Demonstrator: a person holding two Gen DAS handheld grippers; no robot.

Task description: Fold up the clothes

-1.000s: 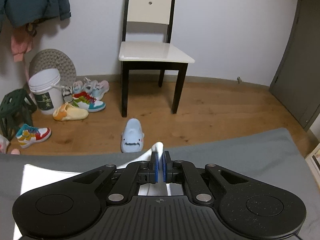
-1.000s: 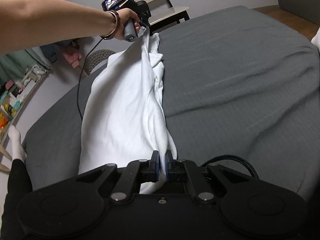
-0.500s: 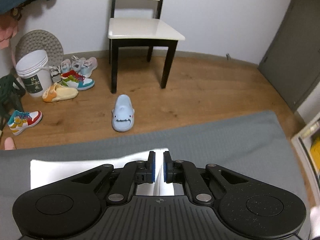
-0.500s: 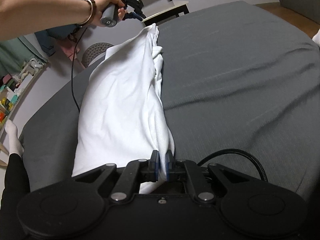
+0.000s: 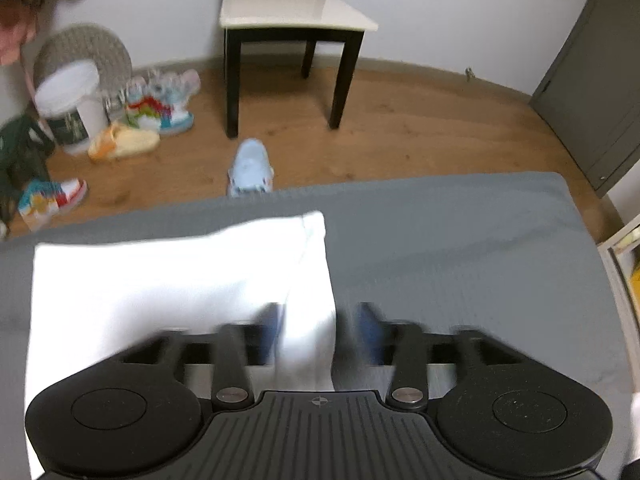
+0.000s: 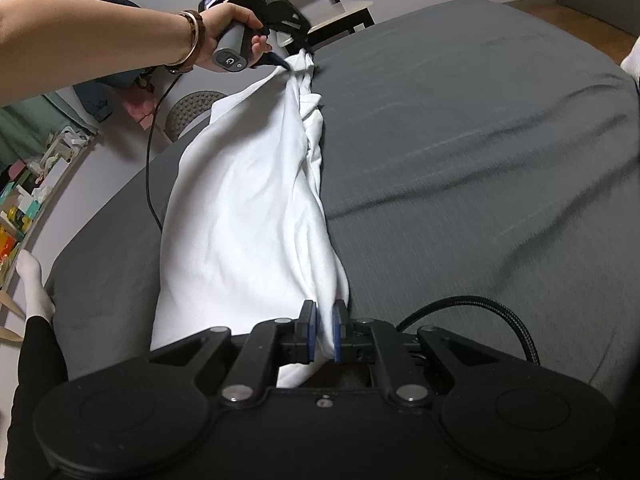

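A white garment (image 6: 248, 208) lies folded lengthwise in a long strip on the grey bed (image 6: 460, 152). My right gripper (image 6: 324, 334) is shut on its near end, with cloth pinched between the blue pads. In the right wrist view a hand holds my left gripper (image 6: 298, 58) at the garment's far end. In the left wrist view the white garment (image 5: 172, 280) rests flat on the bed (image 5: 460, 248), and my left gripper (image 5: 320, 332) is open and blurred, its fingers wide apart on either side of the cloth's right edge.
Past the bed's edge are a wooden floor, a black chair with a white seat (image 5: 296, 12), a blue shark slipper (image 5: 250, 168), several shoes, a white bucket (image 5: 72, 108) and a grey door (image 5: 600, 80). A black cable (image 6: 500, 320) trails on the bed right of my right gripper.
My left gripper lowered the garment's far corner onto the bed, opened and let it go. The right gripper kept its hold and stayed in place.
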